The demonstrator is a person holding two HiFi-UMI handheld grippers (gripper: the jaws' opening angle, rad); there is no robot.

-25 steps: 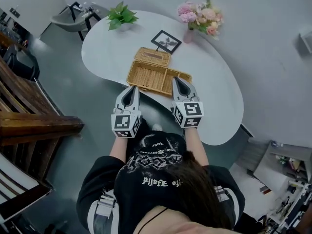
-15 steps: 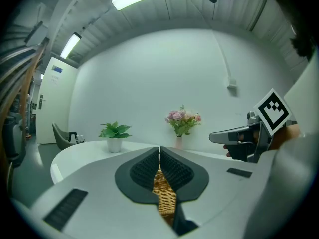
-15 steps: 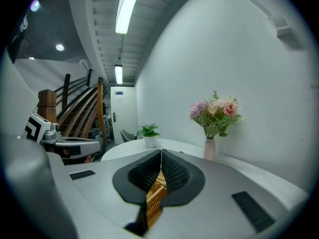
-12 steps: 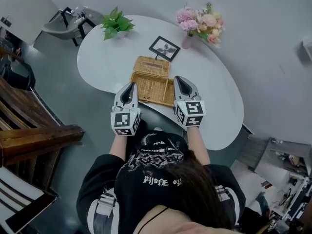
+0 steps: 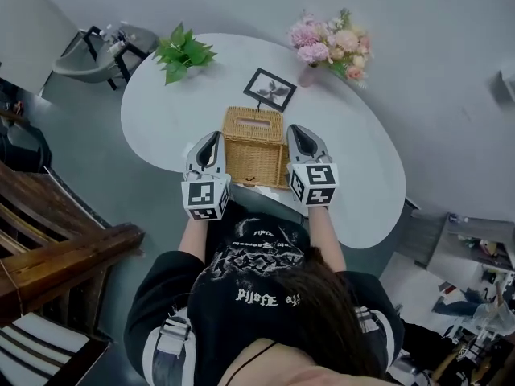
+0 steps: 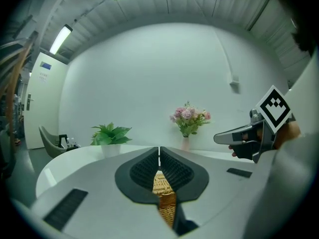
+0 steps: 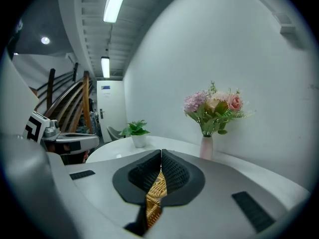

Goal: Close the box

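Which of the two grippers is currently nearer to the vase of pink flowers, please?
Right. The right gripper is right of the wicker box, nearest the vase of flowers; the left gripper is left of the box, farther off.

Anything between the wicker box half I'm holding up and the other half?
Nothing visible does. The left tool and right tool each pinch a side edge of the raised half, and no object shows on the slotted half. The picture frame and flower vase stand beyond the box, apart from it.
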